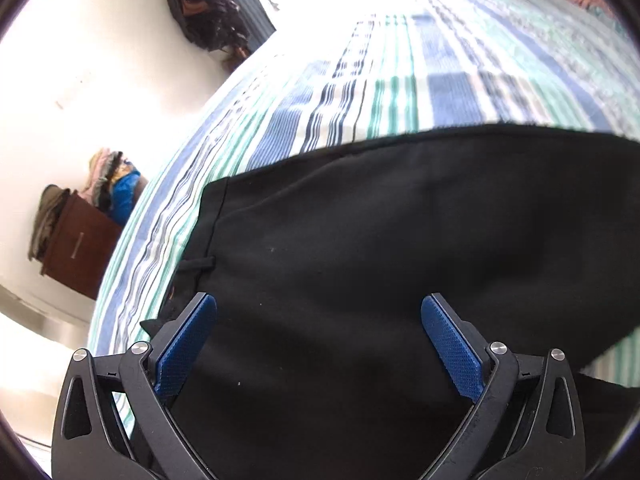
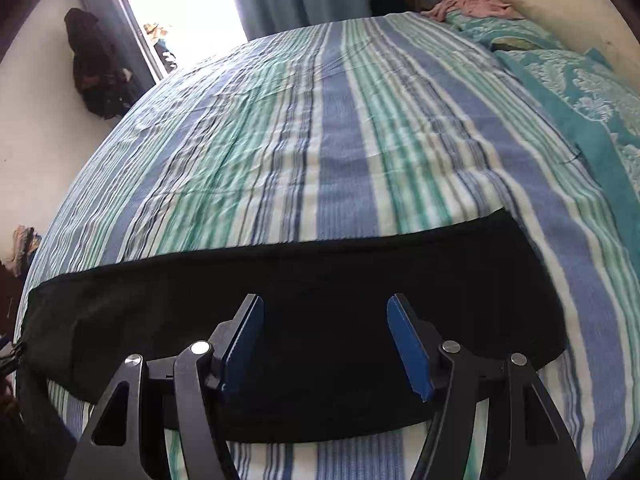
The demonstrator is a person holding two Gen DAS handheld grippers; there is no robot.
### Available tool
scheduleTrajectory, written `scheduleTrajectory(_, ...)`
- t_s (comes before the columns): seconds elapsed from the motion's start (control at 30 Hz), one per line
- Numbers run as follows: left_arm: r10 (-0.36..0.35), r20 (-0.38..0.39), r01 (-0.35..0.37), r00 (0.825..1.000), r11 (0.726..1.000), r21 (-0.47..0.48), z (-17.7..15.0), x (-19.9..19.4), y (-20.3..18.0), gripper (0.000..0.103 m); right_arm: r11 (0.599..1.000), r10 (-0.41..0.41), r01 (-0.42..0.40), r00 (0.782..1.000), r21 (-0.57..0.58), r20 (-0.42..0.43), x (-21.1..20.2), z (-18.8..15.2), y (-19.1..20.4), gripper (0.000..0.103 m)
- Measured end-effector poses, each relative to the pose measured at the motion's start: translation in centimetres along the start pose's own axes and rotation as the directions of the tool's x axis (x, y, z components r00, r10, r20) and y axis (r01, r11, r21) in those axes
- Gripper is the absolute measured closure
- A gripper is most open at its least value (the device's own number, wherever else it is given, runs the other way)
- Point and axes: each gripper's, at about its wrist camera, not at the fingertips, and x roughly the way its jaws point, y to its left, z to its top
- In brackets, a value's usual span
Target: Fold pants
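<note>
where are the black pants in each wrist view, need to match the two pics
Left wrist: the black pants fill the lower centre and right, waistband end toward the left, under the open left gripper.
Right wrist: the pants lie as a wide band across the lower third, behind the open right gripper.
Shared landmark: the striped blue-green bedsheet beneath them.

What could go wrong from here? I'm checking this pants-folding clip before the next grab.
1. Both grippers, left gripper and right gripper, are open over the black pants; a shallow pinch may catch only the top layer.
2. The striped bedsheet lies directly underneath and could be pinched too.
3. The belt loop end could bunch if dragged.
</note>
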Motion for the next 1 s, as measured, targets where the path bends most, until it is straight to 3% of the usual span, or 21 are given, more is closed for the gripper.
scheduleTrajectory(0.07, -0.045, 0.013, 0.046, 0.999, 0.998, -0.038, -0.3, 1.0, 0.6, 0.000, 0.998, -0.007, 0.003, 0.998, -0.064, -0.058, 1.7, -1.8, 2.5, 0.038)
scheduleTrajectory(0.13, -0.066, -0.024, 0.065, 0.998, 0.996, -0.058, -0.2, 0.8, 1.4, 0.000, 0.990, -0.107, 0.095, 0.988, -0.109, -0.112, 3.4, -3.2, 3.3, 0.038)
scheduleTrajectory(0.17, -0.065, -0.034, 0.063, 0.997, 0.996, -0.059, -0.3, 0.3, 1.9, 0.001, 0.990, -0.105, 0.097, 0.992, -0.099, -0.075, 2.9, -3.5, 3.2, 0.039)
scheduleTrajectory(0.23, -0.092, -0.001, 0.091, 0.996, 0.995, -0.051, -1.0, -1.7, 3.0, 0.001, 0.983, -0.183, 0.182, 0.981, -0.022, -0.068, 1.3, -3.6, 1.6, 0.039)
scheduleTrajectory(0.27, -0.110, 0.020, 0.110, 0.994, 0.993, -0.040, -1.8, -2.9, 3.4, 0.001, 0.984, -0.176, 0.178, 0.983, 0.029, -0.058, -0.2, -3.8, 0.3, 0.039)
scheduleTrajectory(0.37, -0.170, 0.034, 0.170, 0.985, 0.985, -0.010, -4.6, -5.6, 4.0, 0.001, 0.992, -0.058, 0.059, 0.998, 0.112, -0.008, -5.8, -5.9, -2.3, 0.038)
scheduleTrajectory(0.53, -0.238, -0.012, 0.238, 0.971, 0.971, 0.018, -10.7, -7.3, 3.0, 0.001, 0.986, -0.033, 0.043, 0.997, 0.160, -0.063, -13.3, -14.7, -5.3, 0.034)
scheduleTrajectory(0.6, -0.225, -0.058, 0.227, 0.973, 0.974, 0.026, -12.6, -6.5, 2.2, 0.000, 0.976, -0.086, 0.107, 0.989, 0.188, -0.118, -14.7, -18.6, -7.3, 0.034)
scheduleTrajectory(0.67, -0.250, -0.019, 0.249, 0.968, 0.968, -0.023, -13.7, -6.4, 2.7, 0.000, 0.944, -0.184, 0.220, 0.970, 0.247, -0.162, -15.7, -22.0, -10.2, 0.034)
scheduleTrajectory(0.7, -0.254, -0.030, 0.253, 0.967, 0.967, -0.039, -13.7, -6.3, 2.9, 0.000, 0.925, -0.220, 0.259, 0.962, 0.278, -0.164, -16.4, -23.3, -11.7, 0.042)
scheduleTrajectory(0.73, -0.254, -0.047, 0.252, 0.966, 0.966, -0.052, -13.7, -6.4, 3.3, 0.000, 0.921, -0.200, 0.228, 0.972, 0.315, -0.121, -17.6, -24.3, -12.8, 0.057)
scheduleTrajectory(0.77, -0.251, -0.061, 0.247, 0.966, 0.967, -0.064, -13.7, -6.7, 3.7, 0.001, 0.905, -0.212, 0.237, 0.971, 0.353, -0.107, -18.6, -24.7, -13.5, 0.052)
scheduleTrajectory(0.8, -0.252, -0.061, 0.247, 0.966, 0.966, -0.073, -13.8, -7.1, 4.1, 0.001, 0.875, -0.275, 0.303, 0.953, 0.377, -0.127, -19.7, -25.0, -13.8, 0.046)
scheduleTrajectory(0.83, -0.259, -0.051, 0.255, 0.965, 0.964, -0.080, -14.0, -7.5, 4.6, 0.001, 0.864, -0.294, 0.319, 0.948, 0.390, -0.124, -20.7, -25.3, -13.5, 0.042)
scheduleTrajectory(0.9, -0.266, -0.039, 0.262, 0.963, 0.961, -0.083, -14.9, -8.0, 5.4, 0.001, 0.889, -0.234, 0.240, 0.970, 0.389, -0.063, -22.4, -25.5, -12.0, 0.039)
scheduleTrajectory(1.0, -0.254, -0.059, 0.249, 0.965, 0.965, -0.078, -16.6, -7.5, 5.6, 0.001, 0.925, -0.175, 0.176, 0.984, 0.337, -0.035, -23.4, -25.9, -8.1, 0.035)
